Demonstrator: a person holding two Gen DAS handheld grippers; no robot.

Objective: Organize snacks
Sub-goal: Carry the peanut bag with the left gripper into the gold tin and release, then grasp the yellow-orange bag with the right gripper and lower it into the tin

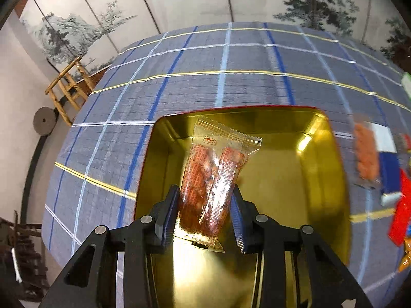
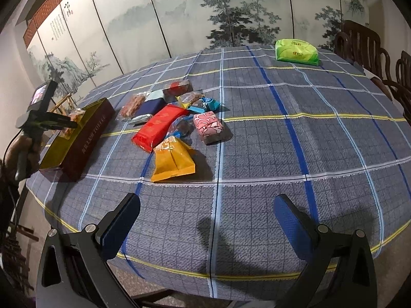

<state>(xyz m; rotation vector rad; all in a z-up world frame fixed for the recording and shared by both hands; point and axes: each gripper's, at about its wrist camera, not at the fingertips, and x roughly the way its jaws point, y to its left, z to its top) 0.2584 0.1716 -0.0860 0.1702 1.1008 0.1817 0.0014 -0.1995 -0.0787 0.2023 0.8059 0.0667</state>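
My left gripper [image 1: 205, 197] is shut on a clear packet of reddish snacks [image 1: 215, 172], holding it upright over the open gold-lined tin box [image 1: 326, 169]. In the right wrist view the same box [image 2: 87, 131] shows its dark red side at the table's left, with the left gripper [image 2: 69, 124] and the hand holding it above it. My right gripper [image 2: 205, 218] stands open near the table's front edge, with nothing between its fingers. A heap of snack packs lies mid-table: a red pack [image 2: 159, 125], a yellow pack [image 2: 173, 160], a pink pack [image 2: 209, 125].
A green tissue pack [image 2: 296, 51] lies at the far right of the blue checked tablecloth [image 2: 282, 141]. Dark wooden chairs [image 2: 372, 51] stand at the right. A painted folding screen [image 2: 179, 12] runs behind the table. Blurred snack packs [image 1: 380, 161] sit right of the box.
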